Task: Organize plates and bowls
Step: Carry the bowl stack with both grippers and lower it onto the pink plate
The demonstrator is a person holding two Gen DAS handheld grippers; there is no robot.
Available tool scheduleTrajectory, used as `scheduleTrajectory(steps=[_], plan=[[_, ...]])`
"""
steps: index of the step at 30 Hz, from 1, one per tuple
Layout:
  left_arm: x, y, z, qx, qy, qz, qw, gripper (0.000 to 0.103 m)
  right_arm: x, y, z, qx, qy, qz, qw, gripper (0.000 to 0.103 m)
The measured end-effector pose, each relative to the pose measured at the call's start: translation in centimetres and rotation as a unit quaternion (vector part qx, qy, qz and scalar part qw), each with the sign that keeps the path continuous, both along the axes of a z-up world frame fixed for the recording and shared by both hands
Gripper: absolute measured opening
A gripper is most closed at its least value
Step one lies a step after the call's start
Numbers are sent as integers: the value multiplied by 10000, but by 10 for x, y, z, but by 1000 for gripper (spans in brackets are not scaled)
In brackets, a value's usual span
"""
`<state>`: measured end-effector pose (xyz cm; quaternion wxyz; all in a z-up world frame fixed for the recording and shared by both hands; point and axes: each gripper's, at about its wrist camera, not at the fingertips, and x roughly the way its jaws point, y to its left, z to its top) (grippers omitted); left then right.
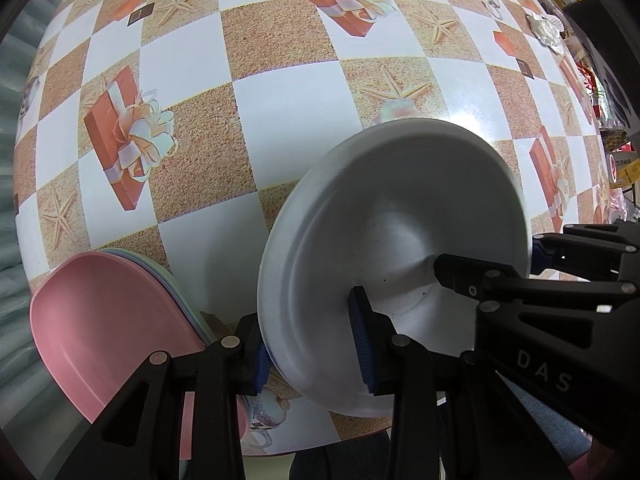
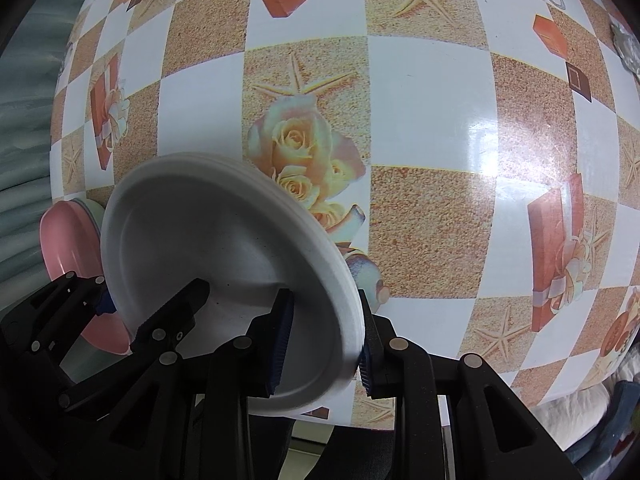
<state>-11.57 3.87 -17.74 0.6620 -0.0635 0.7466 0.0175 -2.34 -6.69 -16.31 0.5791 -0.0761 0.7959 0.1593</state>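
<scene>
A white plate (image 1: 400, 208) (image 2: 192, 224) hangs tilted above the checked tablecloth, held by both grippers on opposite sides. My left gripper (image 1: 312, 352) is shut on its left rim, blue pads on either face; in the right wrist view it (image 2: 154, 298) shows at lower left. My right gripper (image 2: 324, 348) is shut on the opposite rim and appears in the left wrist view (image 1: 488, 258) at the right. The plate's rim looks layered. A pink plate (image 1: 100, 320) (image 2: 68, 236) tops a stack of pastel plates lying on the table to the left of the white plate.
The table (image 1: 280, 120) carries a glossy cloth printed with gift boxes, starfish and roses. A crumpled silvery object (image 1: 548, 28) and boxes sit at the far right. A pale curtain (image 1: 12, 160) hangs past the left edge. The table's near edge runs under the grippers.
</scene>
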Motion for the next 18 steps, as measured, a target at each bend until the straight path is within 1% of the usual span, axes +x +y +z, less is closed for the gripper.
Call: scheduleTrajectory(steps=[5,6,8,12,18], plan=[[0,0,0,1,2,-19,10000,38,0,0,0,0,0,1,10000,30],[9,-1,2,-1,7,-20,10000,38,0,0,0,-2,0,2,10000,30],[11,-3,4,4,9,-74,10000,38,0,-1,1,17,23,-30,10000,30],[14,-13,12,-25,36,-115,9999,38,-2,-3,1,-5,96,-57,9999,30],[21,-12,37,28,-160,-125,9998,38,4,-1,18,1,-40,-35,10000,30]])
